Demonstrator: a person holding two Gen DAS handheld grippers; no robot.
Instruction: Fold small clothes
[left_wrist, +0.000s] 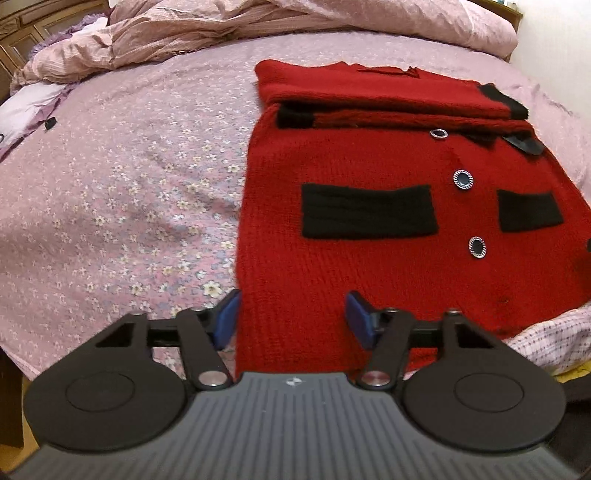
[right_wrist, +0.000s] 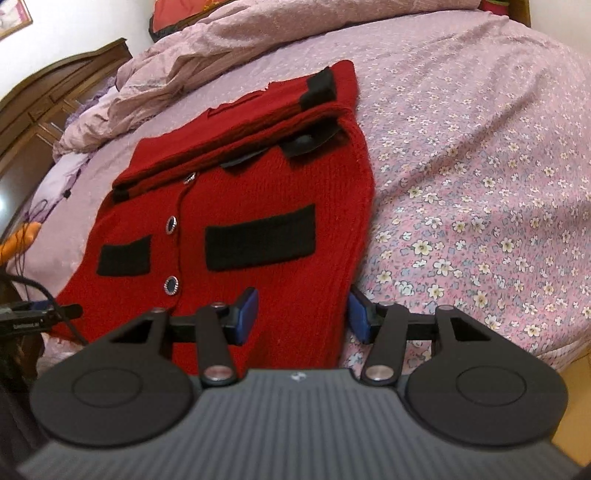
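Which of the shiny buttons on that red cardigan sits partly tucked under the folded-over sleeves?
The topmost button, right at the folded sleeve's edge; the other two lie fully exposed between the black pockets.

- A bed (right_wrist: 480, 166) under a pink sheet printed with small flowers.
- A rumpled pink duvet (left_wrist: 221, 26) heaped at its far end.
- A dark wooden headboard (right_wrist: 55, 88) against a pale wall (right_wrist: 74, 22).
- A framed picture's corner (right_wrist: 13, 16) on that wall.

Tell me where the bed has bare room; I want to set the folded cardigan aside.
Free: flowered sheet left of the red cardigan, up to the rumpled duvet; also sheet on its other side. Crowded: head end under the duvet.
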